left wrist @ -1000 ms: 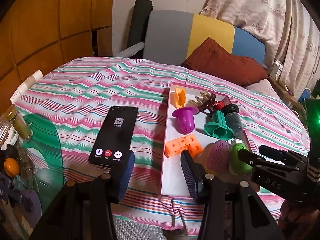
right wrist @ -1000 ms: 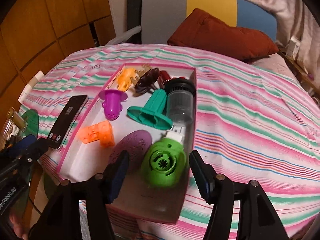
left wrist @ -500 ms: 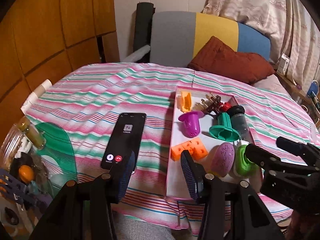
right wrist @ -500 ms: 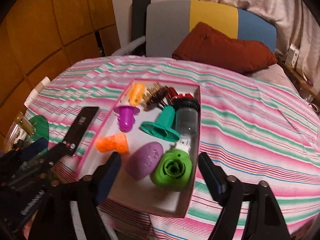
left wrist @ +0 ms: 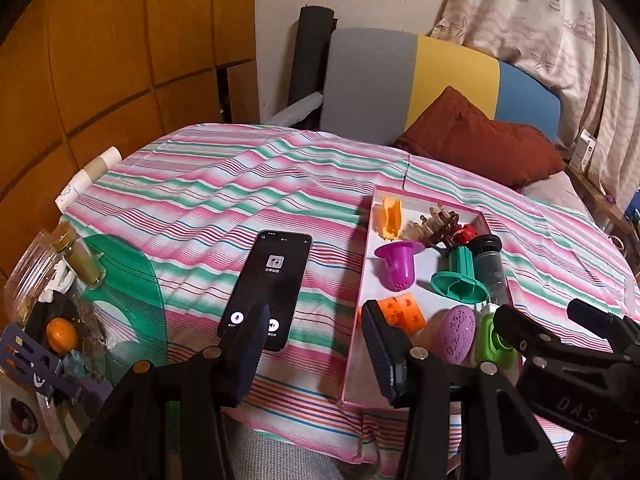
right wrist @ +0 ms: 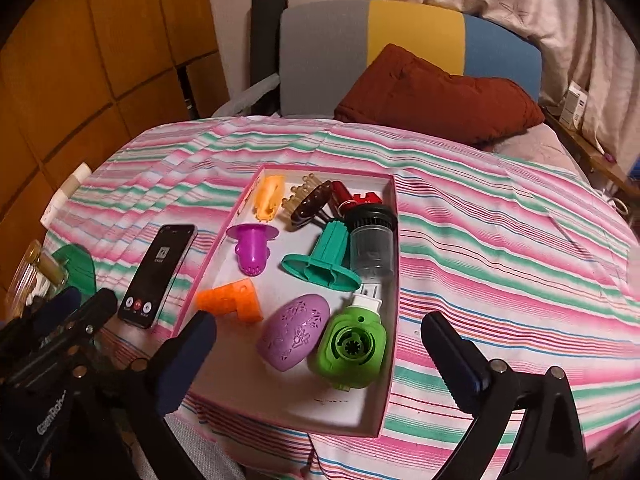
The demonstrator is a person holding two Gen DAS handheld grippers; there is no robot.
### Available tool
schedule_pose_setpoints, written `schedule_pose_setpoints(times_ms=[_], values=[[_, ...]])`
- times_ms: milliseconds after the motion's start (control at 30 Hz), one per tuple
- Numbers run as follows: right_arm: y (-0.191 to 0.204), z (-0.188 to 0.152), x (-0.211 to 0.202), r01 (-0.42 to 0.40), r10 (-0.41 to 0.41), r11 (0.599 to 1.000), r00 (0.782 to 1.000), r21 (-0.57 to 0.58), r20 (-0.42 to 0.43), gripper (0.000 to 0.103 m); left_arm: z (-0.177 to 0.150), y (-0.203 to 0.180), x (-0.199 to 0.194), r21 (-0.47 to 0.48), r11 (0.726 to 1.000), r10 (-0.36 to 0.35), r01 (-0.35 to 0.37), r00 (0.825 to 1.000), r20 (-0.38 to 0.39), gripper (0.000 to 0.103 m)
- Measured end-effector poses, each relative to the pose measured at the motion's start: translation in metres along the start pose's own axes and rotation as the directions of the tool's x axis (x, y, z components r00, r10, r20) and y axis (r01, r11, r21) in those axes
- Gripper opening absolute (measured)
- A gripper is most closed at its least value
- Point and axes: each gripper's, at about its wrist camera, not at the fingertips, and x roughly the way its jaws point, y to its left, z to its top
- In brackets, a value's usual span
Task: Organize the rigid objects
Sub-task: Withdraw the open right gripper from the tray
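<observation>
Tray (right wrist: 390, 280): nine objects; one phone (right wrist: 158, 276).

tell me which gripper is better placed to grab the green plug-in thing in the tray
Right. The right gripper is open, jaws framing the green plug-in device. The left gripper sits nearer the phone.
</observation>
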Motion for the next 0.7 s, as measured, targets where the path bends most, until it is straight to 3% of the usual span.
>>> schedule_pose_setpoints(times_ms=[133,333,567,700], values=[[-0.003,0.005,-0.001,0.006,-0.006,1.000,1.000,0.026,0.006,0.103,0.005,-0.006,0.001,0.020,0.999,0.047,-0.047,0.999,-0.025,0.048],[-0.008,0.009,-0.002,0.019,-0.019,0.999,1.000,0.048,0.015,0.103,0.010,-0.013,0.006,0.018,1.000,0.001,0.001,0.998,-0.066,0.048],[-0.015,0.009,0.001,0.025,-0.026,0.997,1.000,0.074,0.008,0.103,0.013,-0.024,0.007,0.020,1.000,-0.012,0.014,0.998,-0.068,0.048],[-0.020,0.008,0.002,0.019,-0.019,0.996,1.000,0.089,0.004,0.103,0.011,-0.029,0.002,0.036,0.999,0.008,-0.008,1.000,-0.018,0.047]])
